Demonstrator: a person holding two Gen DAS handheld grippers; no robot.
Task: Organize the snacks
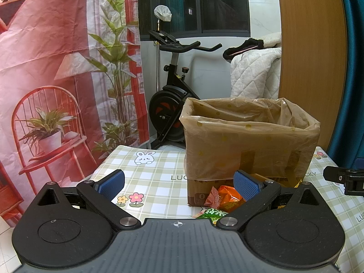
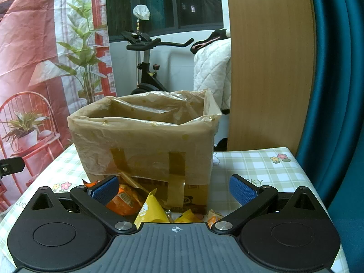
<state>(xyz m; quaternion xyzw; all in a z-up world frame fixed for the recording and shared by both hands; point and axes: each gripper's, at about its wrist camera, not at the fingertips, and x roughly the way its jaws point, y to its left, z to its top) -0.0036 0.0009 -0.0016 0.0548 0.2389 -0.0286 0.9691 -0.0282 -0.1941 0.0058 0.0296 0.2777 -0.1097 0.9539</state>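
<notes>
Several bright crinkled snack packets (image 2: 127, 199) lie beside the bag-lined box (image 2: 145, 141), both grippers' fingers (image 1: 246, 185) wide.

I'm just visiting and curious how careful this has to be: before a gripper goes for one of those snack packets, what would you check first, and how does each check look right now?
1. Left gripper open and holding nothing: ok.
2. Right gripper open and holding nothing: ok.
3. Bag-lined cardboard box upright with its top open: ok.
4. Snack packets in reach: ok. The orange packet and green packet lie on the checked tablecloth in front of the box; the yellow packet lies just ahead of the right gripper.
5. Room inside the box: cannot tell, its inside is hidden from both cameras.
6. The two grippers apart from each other: ok, each shows only at the edge of the other's view.
</notes>
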